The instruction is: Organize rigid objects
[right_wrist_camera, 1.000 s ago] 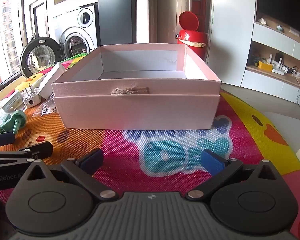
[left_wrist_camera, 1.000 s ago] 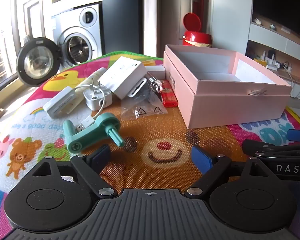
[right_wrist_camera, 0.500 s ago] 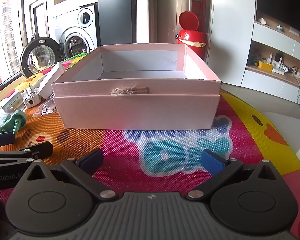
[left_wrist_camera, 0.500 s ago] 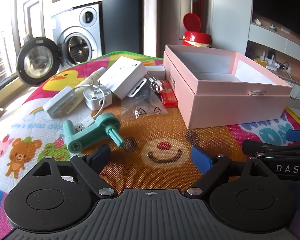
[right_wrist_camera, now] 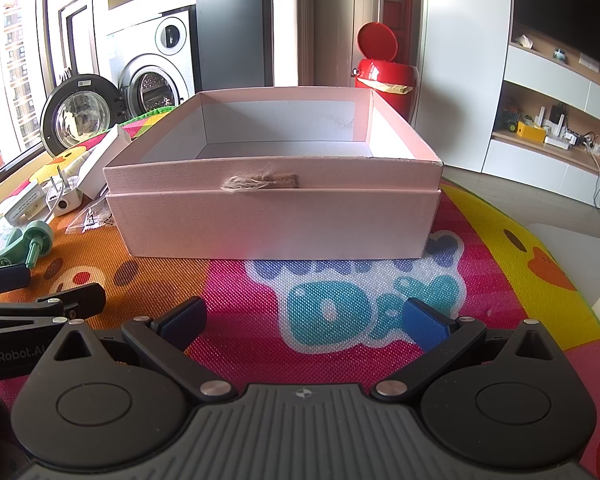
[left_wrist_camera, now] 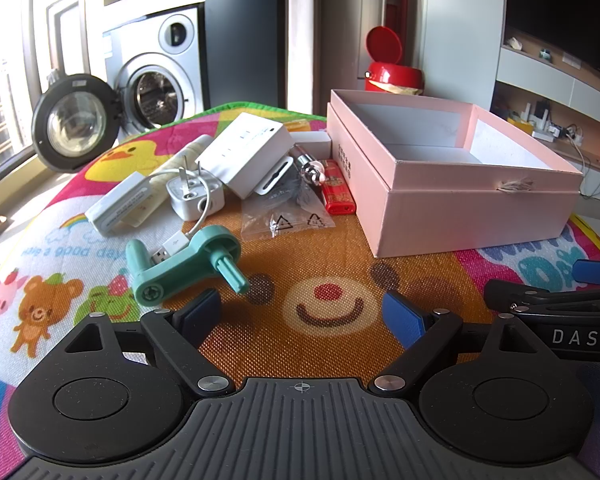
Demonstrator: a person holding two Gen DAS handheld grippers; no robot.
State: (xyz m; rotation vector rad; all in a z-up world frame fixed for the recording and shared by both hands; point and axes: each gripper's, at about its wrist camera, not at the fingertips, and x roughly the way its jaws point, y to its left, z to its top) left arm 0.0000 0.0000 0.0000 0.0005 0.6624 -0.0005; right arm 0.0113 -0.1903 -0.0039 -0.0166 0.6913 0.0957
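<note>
We see a colourful play mat [left_wrist_camera: 332, 240] with cartoon prints under everything. On it sits the pink box [right_wrist_camera: 272, 216], open-topped and with nothing visible inside, straight ahead of the right gripper [right_wrist_camera: 304, 320] and to the right in the left wrist view. A frayed twine tab [right_wrist_camera: 260, 181] hangs at the middle of its near rim.

Both grippers hover low over the mat with jaws spread wide and nothing between them: the left gripper [left_wrist_camera: 300, 310] over the brown bear face, the right one over the pink and blue lettering. We see each tool's side at the edge of the other's view.

Left of the box lies the clutter. A white rectangular adapter [left_wrist_camera: 246, 152] leans on the pile near the box's far corner. A flat white device [left_wrist_camera: 118, 206] lies at the left. A teal crank handle [left_wrist_camera: 180, 266] lies nearest the left gripper, just ahead of its left finger. A white plug charger [left_wrist_camera: 194, 196] stands prongs up, its cable ending in a USB plug [left_wrist_camera: 168, 250] touching the crank. A clear plastic bag [left_wrist_camera: 286, 210] lies between charger and box. A red lighter [left_wrist_camera: 338, 192] lies just beside the box wall, with a shiny metal piece [left_wrist_camera: 312, 168] next to it.
</note>
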